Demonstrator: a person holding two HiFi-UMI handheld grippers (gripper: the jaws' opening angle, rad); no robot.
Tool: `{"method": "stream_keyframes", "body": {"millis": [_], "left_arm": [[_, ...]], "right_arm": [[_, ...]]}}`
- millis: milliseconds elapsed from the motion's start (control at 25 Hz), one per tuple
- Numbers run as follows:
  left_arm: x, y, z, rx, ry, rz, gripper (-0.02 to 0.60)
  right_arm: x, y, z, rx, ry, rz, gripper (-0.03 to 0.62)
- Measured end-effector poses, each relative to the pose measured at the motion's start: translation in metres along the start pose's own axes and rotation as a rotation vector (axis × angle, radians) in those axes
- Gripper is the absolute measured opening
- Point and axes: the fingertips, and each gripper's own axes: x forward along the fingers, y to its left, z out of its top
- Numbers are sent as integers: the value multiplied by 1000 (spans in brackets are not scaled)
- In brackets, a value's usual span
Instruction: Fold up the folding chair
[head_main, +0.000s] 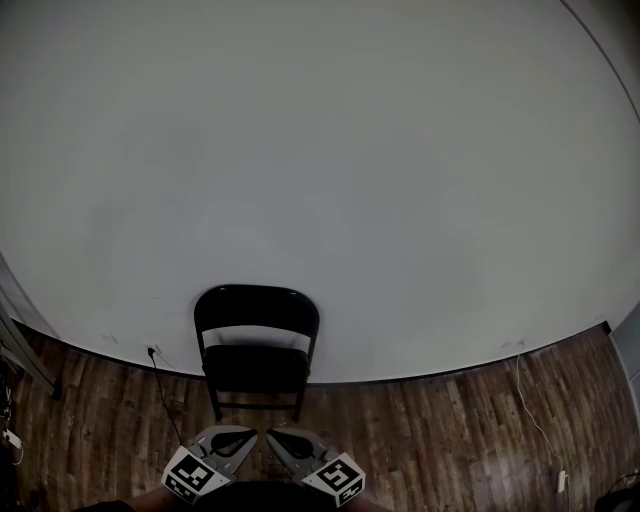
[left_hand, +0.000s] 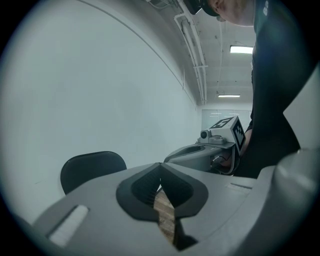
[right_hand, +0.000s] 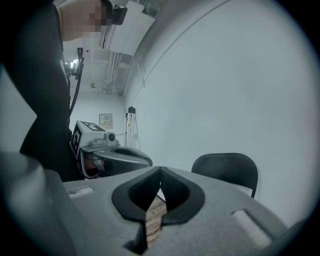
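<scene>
Item: folding chair (head_main: 256, 345) – black, standing unfolded on the wood-plank floor (head_main: 450, 430), close against the pale wall (head_main: 320, 150); whether its back touches the wall cannot be told. Orientation: upright, long axis vertical from feet to the rounded top of the backrest. The backrest is on the wall side. The seat lies level, with its front edge turned towards the person, so the chair faces the grippers squarely. It sits a little left of centre in the head view. Left gripper (head_main: 248, 435): low in the head view, in front of the chair and apart from it, tip angled inwards towards the other gripper. Its jaws are together with nothing between them, and only a sliver of floor shows through the slit behind the pads. In the left gripper view the chair appears off to the left of the jaws. Right gripper (head_main: 275, 436): beside the left one, the two tips near each other, likewise clear of the chair. Its jaws are pressed together and empty – the right gripper view places the chair to the right of them. Also present: a black cable (head_main: 165, 395) running from a wall socket down across the floor left of the chair, and a thin white cable (head_main: 535, 415) on the floor well to the right.
</scene>
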Motion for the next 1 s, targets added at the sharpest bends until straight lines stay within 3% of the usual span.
{"method": "stream_keyframes", "body": {"millis": [1000], "left_arm": [[-7,4,-5,0,7,-6,2]], "right_arm": [[7,4,-6,-10,26,-24,0]]}}
